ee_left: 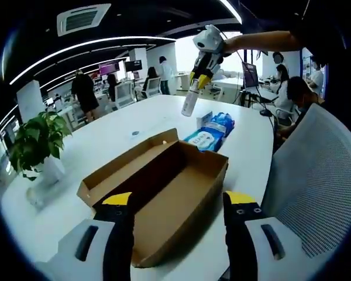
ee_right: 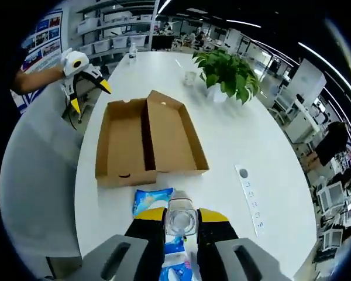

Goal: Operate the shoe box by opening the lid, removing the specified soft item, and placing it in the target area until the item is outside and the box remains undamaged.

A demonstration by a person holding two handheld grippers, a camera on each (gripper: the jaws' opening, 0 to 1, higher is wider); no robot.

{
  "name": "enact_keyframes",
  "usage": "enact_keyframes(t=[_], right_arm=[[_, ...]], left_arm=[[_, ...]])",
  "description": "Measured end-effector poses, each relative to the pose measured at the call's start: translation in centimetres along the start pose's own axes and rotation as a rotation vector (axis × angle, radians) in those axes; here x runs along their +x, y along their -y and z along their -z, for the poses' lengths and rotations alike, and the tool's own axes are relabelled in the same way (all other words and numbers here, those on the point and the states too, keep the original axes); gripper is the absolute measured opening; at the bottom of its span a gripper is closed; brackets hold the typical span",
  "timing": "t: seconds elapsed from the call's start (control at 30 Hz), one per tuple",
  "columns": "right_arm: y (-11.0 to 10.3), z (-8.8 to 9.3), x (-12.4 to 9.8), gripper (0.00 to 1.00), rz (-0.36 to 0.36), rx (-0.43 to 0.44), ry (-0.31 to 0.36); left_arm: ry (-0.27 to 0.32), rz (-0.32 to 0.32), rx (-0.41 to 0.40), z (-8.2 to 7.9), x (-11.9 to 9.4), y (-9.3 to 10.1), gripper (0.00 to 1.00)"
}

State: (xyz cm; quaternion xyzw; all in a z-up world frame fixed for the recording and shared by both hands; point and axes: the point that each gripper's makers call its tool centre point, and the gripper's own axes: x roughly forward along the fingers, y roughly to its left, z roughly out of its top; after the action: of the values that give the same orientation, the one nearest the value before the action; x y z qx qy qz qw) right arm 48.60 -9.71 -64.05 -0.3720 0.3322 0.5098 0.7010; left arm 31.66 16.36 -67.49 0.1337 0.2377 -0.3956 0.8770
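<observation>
The brown cardboard shoe box (ee_left: 164, 187) lies open on the white table, its lid folded flat beside the tray, and both halves look empty. My left gripper (ee_left: 178, 199) hovers open just in front of the box with nothing between its fingers. It also shows at the far side of the box (ee_right: 146, 140) as the left gripper (ee_right: 89, 93), jaws spread. My right gripper (ee_right: 180, 215) is shut on a pale bottle (ee_right: 180, 221). The right gripper (ee_left: 200, 76) holds that bottle (ee_left: 189, 100) in the air beyond the box.
Blue soft packs (ee_left: 213, 132) lie on the table past the box, with one pack (ee_right: 152, 201) under my right gripper. A potted plant (ee_right: 225, 70), a small cup (ee_right: 190, 78) and a white power strip (ee_right: 248, 193) stand on the table. A mesh chair (ee_left: 316, 187) is close on the right. People sit and stand behind.
</observation>
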Motion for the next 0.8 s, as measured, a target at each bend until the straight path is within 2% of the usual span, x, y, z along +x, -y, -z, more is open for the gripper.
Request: enact_keyframes(t=[0.2, 0.8], right_arm=[[0.6, 1.1, 1.8, 0.16, -0.021, -0.052, -0.065], [2.8, 4.2, 7.0, 0.16, -0.055, -0.151, -0.204]], left_arm=[[0.029, -0.021, -0.053, 0.1, -0.7, -0.3, 0.66], [0.018, -0.049, -0.091, 1.3, -1.6, -0.1, 0.66]])
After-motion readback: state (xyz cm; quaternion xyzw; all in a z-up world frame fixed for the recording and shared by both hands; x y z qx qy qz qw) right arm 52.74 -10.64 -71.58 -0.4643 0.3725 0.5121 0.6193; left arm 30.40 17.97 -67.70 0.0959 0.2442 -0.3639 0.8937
